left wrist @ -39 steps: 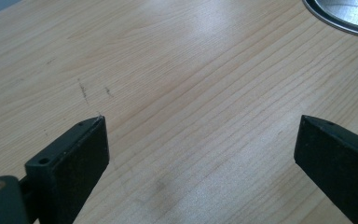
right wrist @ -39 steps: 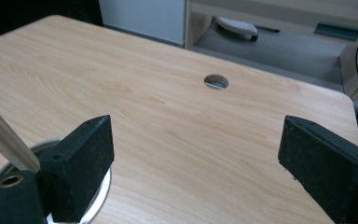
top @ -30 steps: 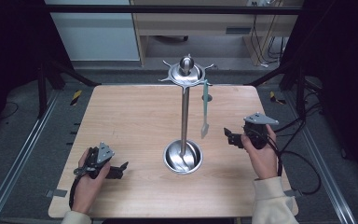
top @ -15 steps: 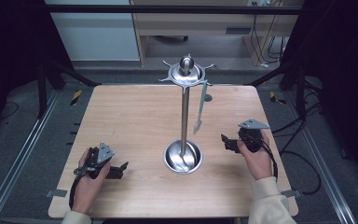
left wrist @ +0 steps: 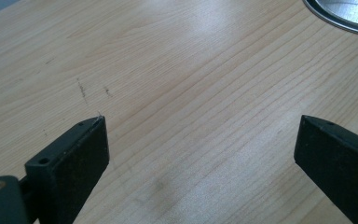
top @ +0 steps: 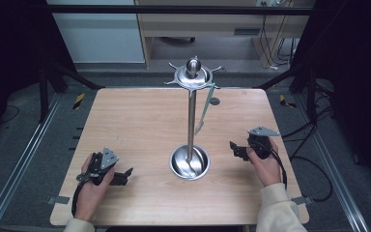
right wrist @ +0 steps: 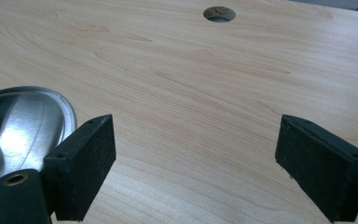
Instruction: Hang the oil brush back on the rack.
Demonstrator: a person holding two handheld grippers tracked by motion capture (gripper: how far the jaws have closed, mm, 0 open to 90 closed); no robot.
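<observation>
A steel utensil stand rises from the table's middle: a round dished base, a thin pole and a hooked top disc. One pale utensil hangs from a hook on its right side. My left gripper rests low at the front left of the table, open, with bare wood between its jaws. My right gripper sits right of the base, open and holding nothing. The base's rim shows in the left gripper view and the right gripper view.
The wooden table has a small round hole near its back right, also in the right gripper view as a hole. Black frame legs and cables stand around the table on the floor.
My right gripper has moved down toward the table's front and slightly left, away from the hanging utensil, which now swings tilted. The left gripper has stayed put.
</observation>
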